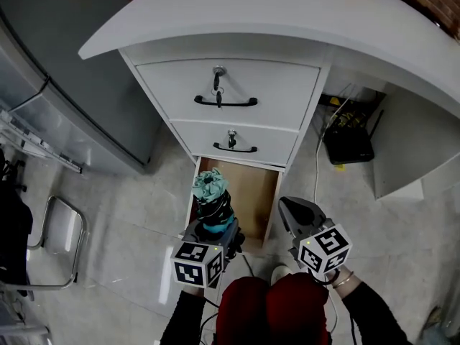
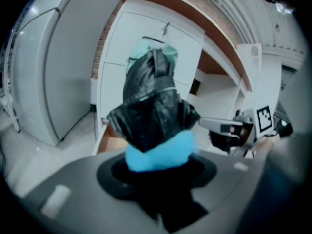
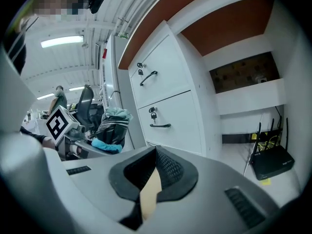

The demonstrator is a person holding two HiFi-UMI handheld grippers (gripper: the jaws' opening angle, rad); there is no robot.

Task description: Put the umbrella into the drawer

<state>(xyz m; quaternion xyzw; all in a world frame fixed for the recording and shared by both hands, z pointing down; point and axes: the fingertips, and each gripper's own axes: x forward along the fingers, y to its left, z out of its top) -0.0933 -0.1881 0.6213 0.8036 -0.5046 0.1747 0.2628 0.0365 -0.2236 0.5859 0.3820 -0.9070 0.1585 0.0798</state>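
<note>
Grey floor tiles (image 1: 129,214) spread around a white desk (image 1: 287,13) with a curved top, and under it stands a white drawer unit (image 1: 287,131), the landmark for everything below.

Its top drawer (image 1: 230,77) and middle drawer (image 1: 266,139) are closed, each with a black handle and a key in the lock. The bottom drawer (image 1: 251,192) is pulled out toward the person, its brown wooden bottom in plain sight.

The folded umbrella (image 1: 213,200) is black with a bright blue band and a bunched pale green end. It hangs over the front left part of the pulled-out drawer, its green end aimed at the drawer unit. The left gripper (image 1: 217,228) has it: the jaws stand partly apart and are clamped round the blue end of the bundle.

The right gripper (image 1: 287,207) is just off the unit's front right corner, beside the drawer's edge. Its jaws are closed together with nothing between them.

Left of the unit, a tall grey cupboard (image 1: 72,63) stands against it, with a metal chair frame (image 1: 68,205) farther left. Right of the unit, in the space under the desk, a black router (image 1: 348,146) sits on the floor and a white cable (image 1: 316,171) runs down close along the unit's side. The person's knees in red trousers (image 1: 269,307) are in front of the open drawer
</note>
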